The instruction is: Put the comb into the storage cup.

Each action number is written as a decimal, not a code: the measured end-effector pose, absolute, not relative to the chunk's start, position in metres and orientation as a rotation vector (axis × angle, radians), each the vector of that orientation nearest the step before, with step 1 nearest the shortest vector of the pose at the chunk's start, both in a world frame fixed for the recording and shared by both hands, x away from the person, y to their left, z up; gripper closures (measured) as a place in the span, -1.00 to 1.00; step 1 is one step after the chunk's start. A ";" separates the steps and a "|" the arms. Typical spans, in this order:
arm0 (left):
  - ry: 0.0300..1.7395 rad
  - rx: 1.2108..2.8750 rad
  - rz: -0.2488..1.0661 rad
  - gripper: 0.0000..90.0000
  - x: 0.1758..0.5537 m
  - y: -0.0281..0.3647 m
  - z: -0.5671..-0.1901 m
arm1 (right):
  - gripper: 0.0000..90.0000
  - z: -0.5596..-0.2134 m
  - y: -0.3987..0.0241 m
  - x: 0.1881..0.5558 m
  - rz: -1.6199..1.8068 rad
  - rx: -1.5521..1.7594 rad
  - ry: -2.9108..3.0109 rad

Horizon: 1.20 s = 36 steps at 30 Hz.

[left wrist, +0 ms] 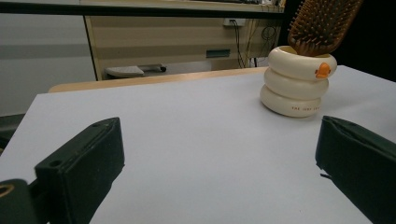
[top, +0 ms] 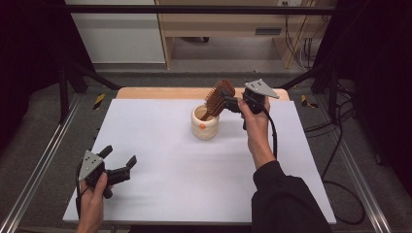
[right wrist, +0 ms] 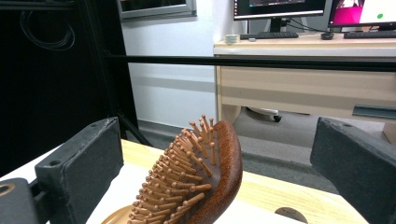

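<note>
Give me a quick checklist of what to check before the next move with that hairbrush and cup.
1. Brown wooden paddle hairbrush stands handle-down in the cream ringed ceramic cup: ok.
2. Right gripper open, jaws on either side of the brush head without touching it: ok.
3. Cup upright on the white table sheet: ok.
4. Brush leans toward the right gripper, so it may tip: cannot tell.
5. Left gripper open, low over the near-left of the sheet, well apart from the cup: ok.
</note>
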<state>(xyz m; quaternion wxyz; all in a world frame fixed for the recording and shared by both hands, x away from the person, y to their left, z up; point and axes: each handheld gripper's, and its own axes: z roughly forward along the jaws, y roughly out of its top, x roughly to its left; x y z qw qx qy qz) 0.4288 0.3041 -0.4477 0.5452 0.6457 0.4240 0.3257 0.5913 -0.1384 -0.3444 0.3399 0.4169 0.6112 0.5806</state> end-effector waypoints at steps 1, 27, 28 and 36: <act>1.007 1.531 0.779 -0.97 0.429 0.304 -0.447 | -0.94 -0.344 -0.139 0.590 1.512 1.082 1.595; 1.001 1.508 0.793 -0.97 0.427 0.306 -0.446 | -0.94 -0.332 -0.165 0.575 1.522 1.055 1.595; 1.001 1.508 0.793 -0.97 0.427 0.306 -0.446 | -0.94 -0.331 -0.166 0.574 1.523 1.055 1.595; 0.999 1.507 0.794 -0.97 0.427 0.307 -0.445 | -0.94 -0.330 -0.174 0.569 1.520 1.048 1.602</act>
